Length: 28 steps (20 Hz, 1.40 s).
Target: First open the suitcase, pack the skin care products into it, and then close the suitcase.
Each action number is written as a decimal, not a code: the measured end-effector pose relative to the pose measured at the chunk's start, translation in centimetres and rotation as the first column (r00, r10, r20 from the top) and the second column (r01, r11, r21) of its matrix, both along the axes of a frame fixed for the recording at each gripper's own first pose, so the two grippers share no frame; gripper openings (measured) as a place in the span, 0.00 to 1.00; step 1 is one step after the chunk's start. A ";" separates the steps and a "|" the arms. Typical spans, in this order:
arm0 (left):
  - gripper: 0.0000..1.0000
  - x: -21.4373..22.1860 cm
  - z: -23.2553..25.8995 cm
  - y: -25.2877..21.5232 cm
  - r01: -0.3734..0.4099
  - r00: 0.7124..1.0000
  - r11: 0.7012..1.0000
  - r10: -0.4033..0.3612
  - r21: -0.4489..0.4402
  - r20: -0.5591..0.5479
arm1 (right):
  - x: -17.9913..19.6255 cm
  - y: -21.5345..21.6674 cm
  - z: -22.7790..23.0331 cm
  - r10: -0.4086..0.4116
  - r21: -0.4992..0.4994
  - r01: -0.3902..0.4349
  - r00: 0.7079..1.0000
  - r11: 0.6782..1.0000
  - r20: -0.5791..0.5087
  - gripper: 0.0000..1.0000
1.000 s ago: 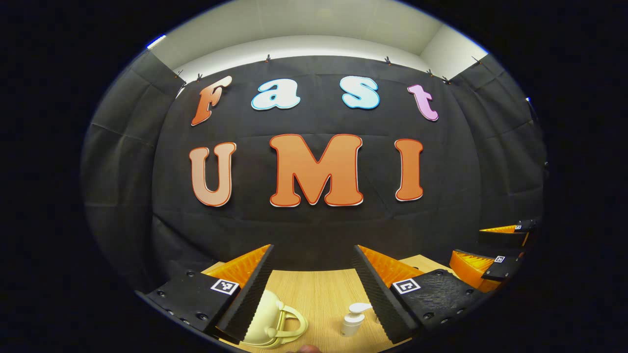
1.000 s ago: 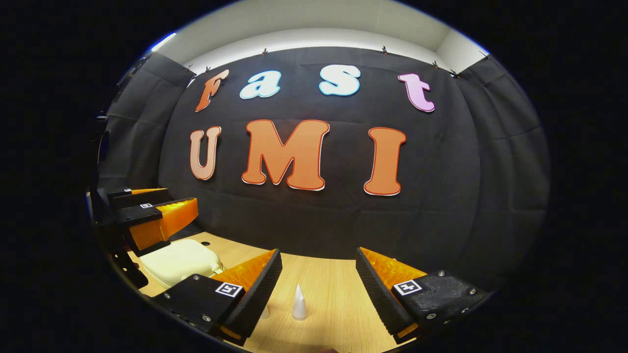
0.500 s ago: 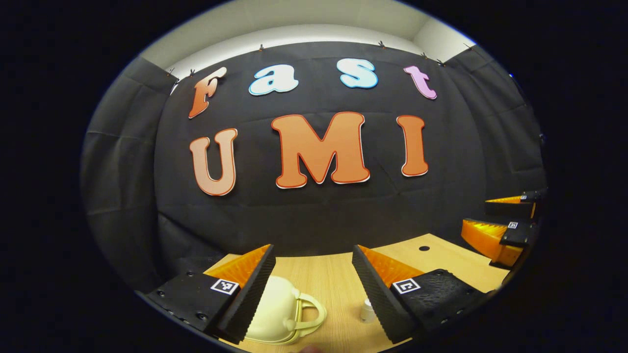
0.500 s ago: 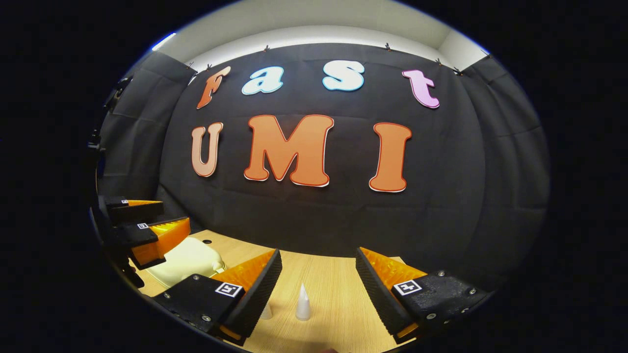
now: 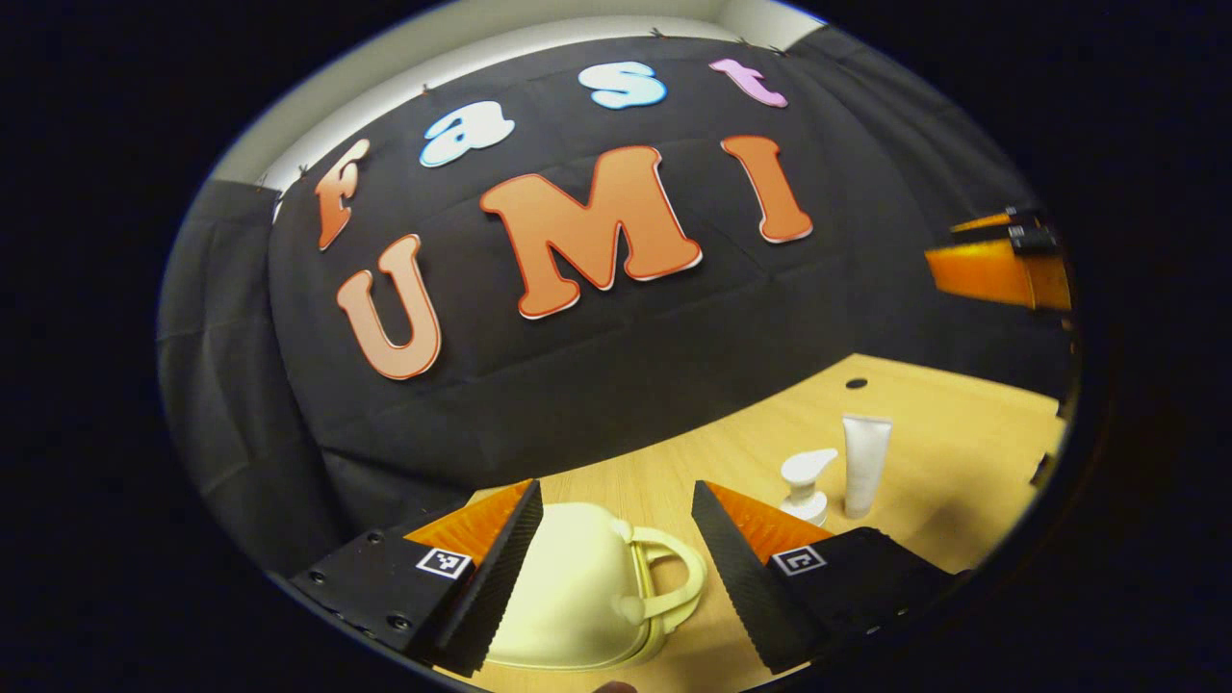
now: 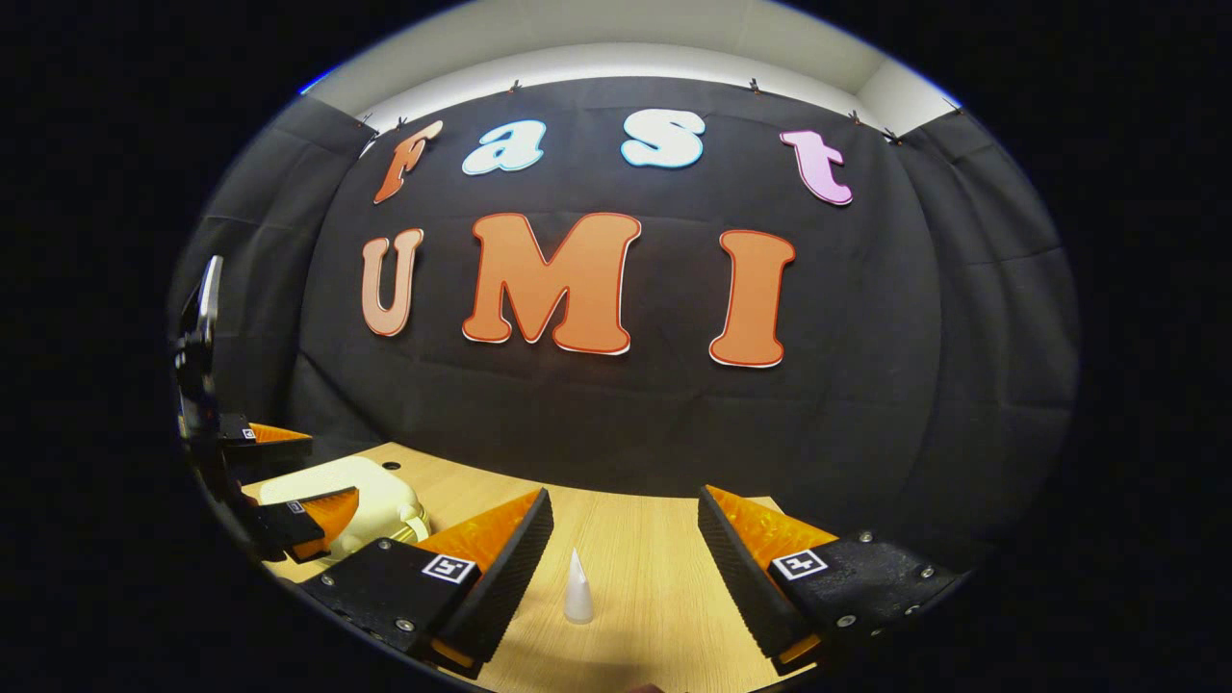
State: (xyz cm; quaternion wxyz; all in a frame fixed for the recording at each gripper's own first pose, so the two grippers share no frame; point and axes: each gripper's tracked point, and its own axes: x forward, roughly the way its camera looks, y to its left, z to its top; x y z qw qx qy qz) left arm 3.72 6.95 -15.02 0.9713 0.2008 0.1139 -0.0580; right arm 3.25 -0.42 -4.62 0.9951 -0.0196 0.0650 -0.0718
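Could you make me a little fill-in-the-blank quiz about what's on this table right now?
1. The suitcase on the table is still ____.
2. Both fingers of the left gripper stand ____, holding nothing.
3. In the left gripper view, the pump bottle stands right beside a white ____.
4. The cone-shaped cap stands on the table between the right gripper's two ____.

Missing words: closed; open; tube; fingers

Dim booth, overhead light, strong fisheye warp, edges slightly soft.
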 end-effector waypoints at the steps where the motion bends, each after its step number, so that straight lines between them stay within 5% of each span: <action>1: 0.97 -0.1 -1.0 -0.1 0.020 1.000 0.999 -0.020 0.031 -0.013 | 0.0 -0.1 -0.2 -0.003 0.000 0.003 1.000 1.000 -0.007 0.96; 9: 0.97 -0.1 -9.1 -0.9 0.214 0.971 0.945 -0.177 0.247 -0.162 | -0.2 -0.8 -1.1 -0.037 -0.014 0.037 0.999 0.999 -0.035 0.96; 19: 0.92 -0.2 -16.0 0.0 0.350 0.927 0.788 -0.213 0.507 -0.308 | -0.5 -1.8 -1.2 -0.093 -0.013 0.092 0.995 0.996 -0.033 0.96; 24: 0.77 1.3 -18.0 -0.2 0.385 0.920 0.648 -0.208 0.657 -0.333 | -0.7 -2.3 -1.2 -0.110 -0.019 0.109 0.993 0.994 -0.032 0.96; 26: 0.52 1.8 -18.4 -0.6 0.393 0.917 0.611 -0.207 0.687 -0.341 | -0.9 -2.5 -1.3 -0.117 -0.020 0.116 0.993 0.993 -0.033 0.96; 28: 0.23 1.9 -18.5 -0.4 0.384 0.920 0.619 -0.197 0.685 -0.338 | -1.0 -2.7 -1.1 -0.123 -0.023 0.123 0.992 0.992 -0.030 0.96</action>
